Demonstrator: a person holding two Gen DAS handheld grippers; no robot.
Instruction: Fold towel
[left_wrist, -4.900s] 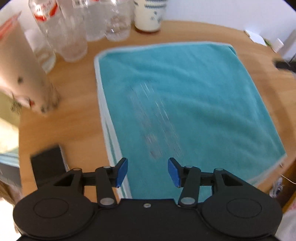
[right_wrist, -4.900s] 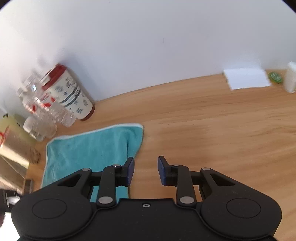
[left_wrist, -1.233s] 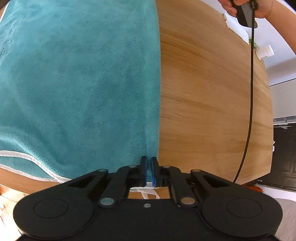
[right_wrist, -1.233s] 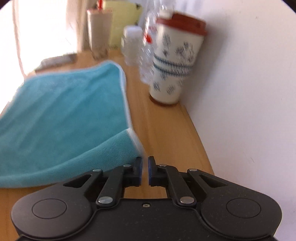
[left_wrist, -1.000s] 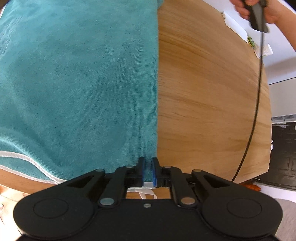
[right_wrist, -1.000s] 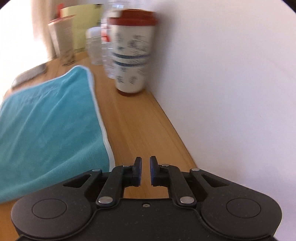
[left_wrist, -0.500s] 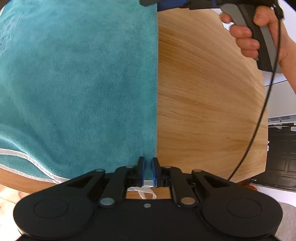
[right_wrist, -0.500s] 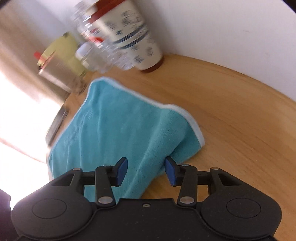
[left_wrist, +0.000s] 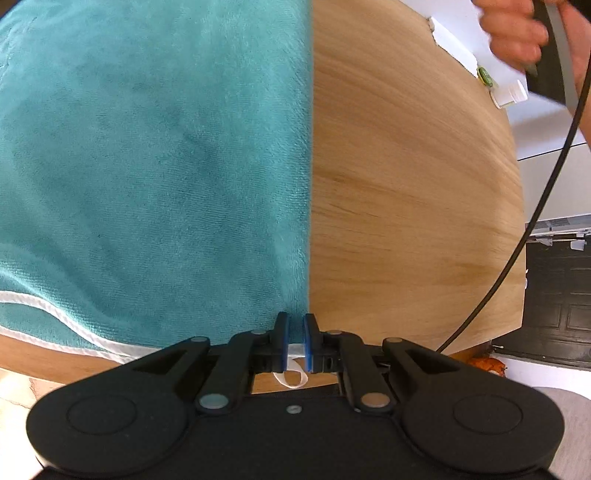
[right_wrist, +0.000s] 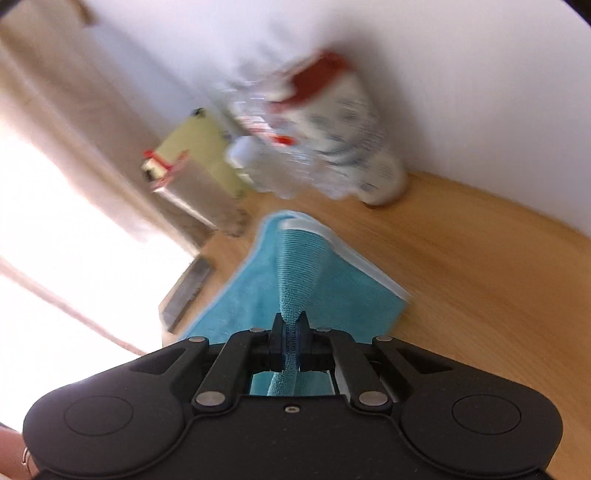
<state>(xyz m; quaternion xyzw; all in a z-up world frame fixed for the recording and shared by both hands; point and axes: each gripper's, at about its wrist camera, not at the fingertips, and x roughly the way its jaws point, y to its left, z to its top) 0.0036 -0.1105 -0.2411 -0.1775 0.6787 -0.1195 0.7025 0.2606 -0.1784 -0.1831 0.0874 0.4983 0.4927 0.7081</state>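
Note:
A teal towel (left_wrist: 155, 158) with a white hem lies folded on the round wooden table (left_wrist: 406, 192), filling the left half of the left wrist view. My left gripper (left_wrist: 294, 343) is shut on the towel's near corner at the fold edge; a white loop tag hangs below the blue pads. In the right wrist view my right gripper (right_wrist: 291, 339) is shut on a pinched-up ridge of the towel (right_wrist: 295, 273), lifted off the table (right_wrist: 480, 280).
A red-lidded patterned cup (right_wrist: 354, 136), clear bottles (right_wrist: 280, 166) and a yellow-green carton (right_wrist: 195, 155) stand behind the towel by the wall. A person's hand (left_wrist: 517, 33) holds the other gripper, its black cable (left_wrist: 535, 206) trailing. A small white bottle (left_wrist: 511, 96) sits at the far edge.
My right gripper, open over the towel's far corner half a second ago, has shut on it and raised a ridge of cloth. The left gripper keeps its hold and place.

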